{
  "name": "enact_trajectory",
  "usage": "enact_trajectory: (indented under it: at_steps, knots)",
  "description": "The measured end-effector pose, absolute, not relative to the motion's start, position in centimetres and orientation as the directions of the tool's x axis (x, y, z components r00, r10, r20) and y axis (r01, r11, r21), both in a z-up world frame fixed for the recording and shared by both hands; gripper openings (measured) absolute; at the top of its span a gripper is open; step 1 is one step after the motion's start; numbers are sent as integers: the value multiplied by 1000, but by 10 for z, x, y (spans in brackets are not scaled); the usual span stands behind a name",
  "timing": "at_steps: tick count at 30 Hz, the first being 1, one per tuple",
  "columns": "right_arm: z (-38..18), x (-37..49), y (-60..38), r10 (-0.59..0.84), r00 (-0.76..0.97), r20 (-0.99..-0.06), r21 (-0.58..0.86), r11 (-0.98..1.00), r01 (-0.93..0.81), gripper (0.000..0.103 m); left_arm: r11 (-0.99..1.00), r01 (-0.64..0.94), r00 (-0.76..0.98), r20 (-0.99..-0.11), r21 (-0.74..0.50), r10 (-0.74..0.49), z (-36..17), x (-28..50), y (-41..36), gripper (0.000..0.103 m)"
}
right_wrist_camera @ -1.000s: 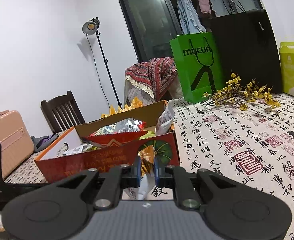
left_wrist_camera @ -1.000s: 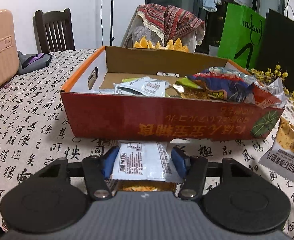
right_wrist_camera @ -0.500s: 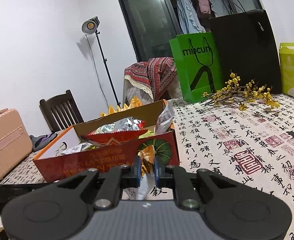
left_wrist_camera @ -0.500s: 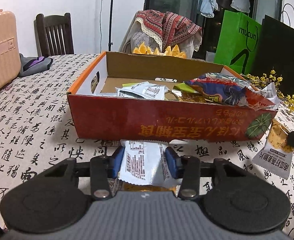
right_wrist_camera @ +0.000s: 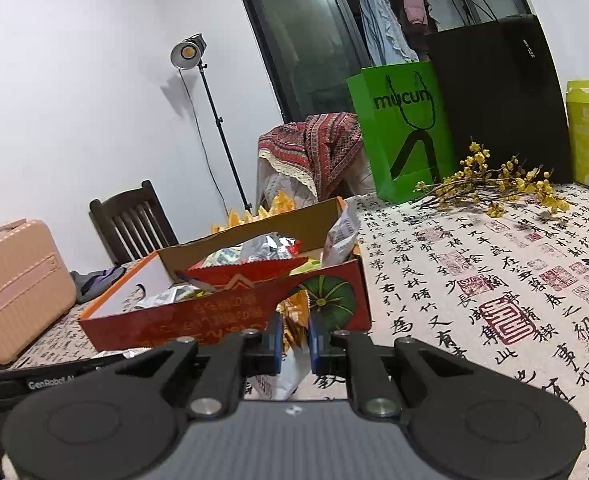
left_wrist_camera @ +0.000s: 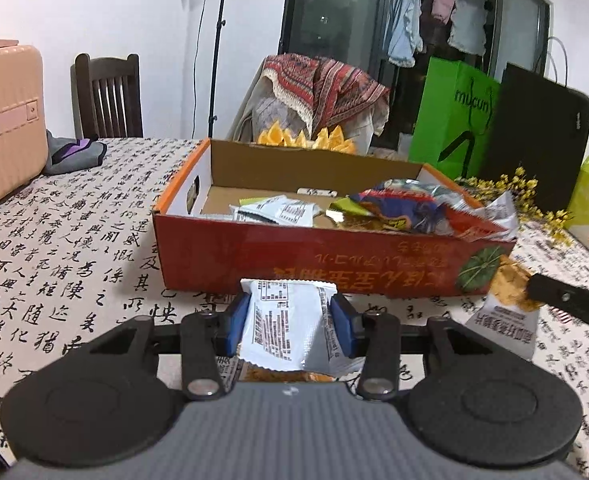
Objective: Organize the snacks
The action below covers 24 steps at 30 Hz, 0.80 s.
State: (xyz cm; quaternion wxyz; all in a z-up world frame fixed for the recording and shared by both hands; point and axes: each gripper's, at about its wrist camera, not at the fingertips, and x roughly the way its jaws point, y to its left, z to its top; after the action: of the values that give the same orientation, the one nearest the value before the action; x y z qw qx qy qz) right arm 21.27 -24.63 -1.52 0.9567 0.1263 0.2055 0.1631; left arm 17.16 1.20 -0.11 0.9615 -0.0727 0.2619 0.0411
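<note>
While each hand-held gripper (left_wrist_camera: 290,322) (right_wrist_camera: 294,338) pinches one, the white packets (left_wrist_camera: 290,328) (right_wrist_camera: 284,376) crinkle.

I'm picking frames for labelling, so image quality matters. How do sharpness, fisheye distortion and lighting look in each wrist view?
Left wrist view: snack packet print is soft and unreadable, doorframe bows, box casts a shadow on the tablecloth. Right wrist view: dark fisheye corners, studio lamp glows without flare, tablecloth characters sharp.
</note>
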Motion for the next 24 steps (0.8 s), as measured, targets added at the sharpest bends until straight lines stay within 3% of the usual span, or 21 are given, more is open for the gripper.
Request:
enact_trajectory:
  at_steps: [24]
  knots:
    - [53,199,-228,413,887,-206,300,890,-344,13,993,-41,945,-327,-111,2,74,155,8,45]
